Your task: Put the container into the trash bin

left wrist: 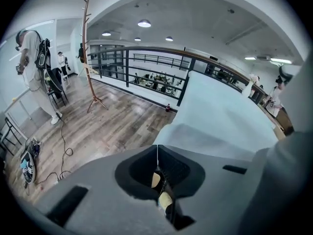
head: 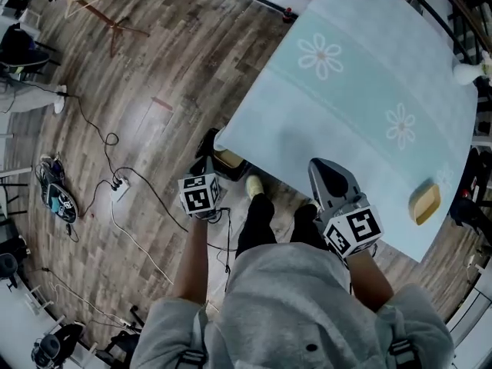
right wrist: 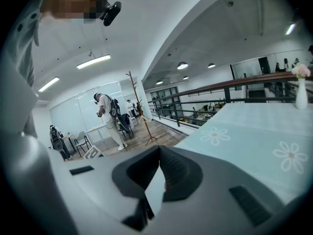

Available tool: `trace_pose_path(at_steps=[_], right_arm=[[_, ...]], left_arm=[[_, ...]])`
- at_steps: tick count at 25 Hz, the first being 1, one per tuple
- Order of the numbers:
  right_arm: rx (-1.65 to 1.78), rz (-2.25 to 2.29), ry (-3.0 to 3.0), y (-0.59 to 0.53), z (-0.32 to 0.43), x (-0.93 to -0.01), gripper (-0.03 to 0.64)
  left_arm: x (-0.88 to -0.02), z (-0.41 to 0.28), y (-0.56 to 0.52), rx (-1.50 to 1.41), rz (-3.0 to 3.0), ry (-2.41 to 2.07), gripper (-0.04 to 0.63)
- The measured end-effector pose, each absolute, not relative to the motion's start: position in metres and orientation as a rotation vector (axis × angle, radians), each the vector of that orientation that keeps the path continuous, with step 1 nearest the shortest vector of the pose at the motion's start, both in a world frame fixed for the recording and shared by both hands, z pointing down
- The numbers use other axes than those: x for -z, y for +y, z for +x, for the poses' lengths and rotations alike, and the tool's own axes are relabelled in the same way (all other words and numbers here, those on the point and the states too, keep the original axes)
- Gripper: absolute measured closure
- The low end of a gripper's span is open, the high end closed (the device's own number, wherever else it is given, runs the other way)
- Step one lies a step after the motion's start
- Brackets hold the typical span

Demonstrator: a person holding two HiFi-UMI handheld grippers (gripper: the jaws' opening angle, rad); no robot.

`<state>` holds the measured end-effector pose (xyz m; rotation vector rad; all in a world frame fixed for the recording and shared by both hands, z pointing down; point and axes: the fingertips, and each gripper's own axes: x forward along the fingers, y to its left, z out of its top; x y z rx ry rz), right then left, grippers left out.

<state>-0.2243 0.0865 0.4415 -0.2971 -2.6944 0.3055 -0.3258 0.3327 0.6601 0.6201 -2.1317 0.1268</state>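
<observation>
A tan, shallow container (head: pixel 424 204) lies on the pale blue, daisy-printed tablecloth (head: pixel 361 106) near the table's right edge. Under the table's near corner sits a dark bin with a tan inside (head: pixel 228 159). My left gripper (head: pixel 209 146) hangs just left of that bin, off the table; in its own view the left gripper (left wrist: pixel 157 147) has its jaw tips together with nothing between them. My right gripper (head: pixel 319 166) is over the cloth's near edge, well left of the container. In its own view the right gripper (right wrist: pixel 159 149) is also shut and empty.
A white vase with flowers (head: pixel 469 71) stands at the table's far right. Cables and a power strip (head: pixel 119 189) lie on the wooden floor to the left, with a coat rack (head: pixel 92 10) beyond. A person (left wrist: pixel 34 77) stands by chairs; a railing (left wrist: pixel 146 65) runs behind.
</observation>
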Motion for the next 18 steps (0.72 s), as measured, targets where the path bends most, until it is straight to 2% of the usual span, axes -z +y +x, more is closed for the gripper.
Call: trace_pose_path(at_steps=[9, 18], right_arm=[[-0.26, -0.135, -2.847, 0.025, -0.194, -0.39, 0.591], [-0.234, 0.146, -2.909, -0.082, -0.115, -0.375, 0.591]], left_arm=[[-0.571, -0.34, 0.269, -0.198, 0.757, -2.263, 0.575], [-0.525, -0.294, 0.1, -0.39, 1.149, -2.228, 0.574]])
